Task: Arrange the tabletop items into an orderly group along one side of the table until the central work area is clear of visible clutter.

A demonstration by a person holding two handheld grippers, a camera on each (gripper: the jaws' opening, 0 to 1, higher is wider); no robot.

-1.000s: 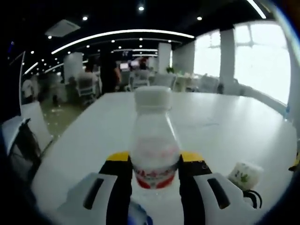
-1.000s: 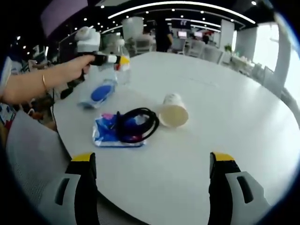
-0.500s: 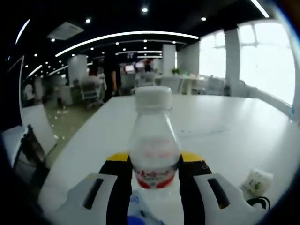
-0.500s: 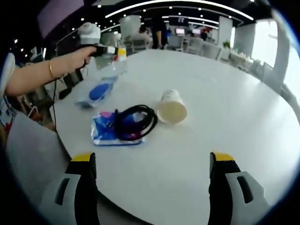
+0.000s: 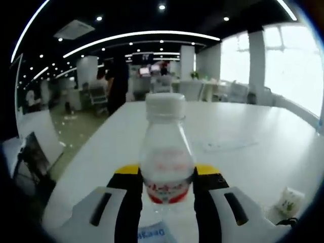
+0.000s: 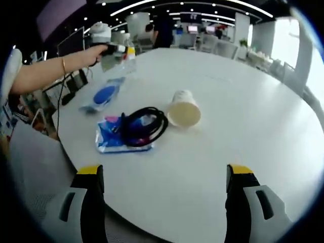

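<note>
The white round worktop (image 6: 243, 116) has slid lower behind the left gripper (image 5: 167, 185), whose fingers stay pinched on the clear water bottle (image 5: 167, 152), now carried toward the far edge. The right gripper view adds the tipped paper cup (image 6: 184, 107), black cable (image 6: 143, 125) on a blue packet (image 6: 109, 139), and right gripper (image 6: 164, 195), fingers spread, empty.

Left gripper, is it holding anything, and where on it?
The left gripper holds a clear bottle upright, its jaws clamped on the lower body at the red label.

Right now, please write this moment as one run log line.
left gripper: shut on bottle, raised | right gripper: open, holding nothing | table: tipped paper cup, black cable on blue packet
</note>
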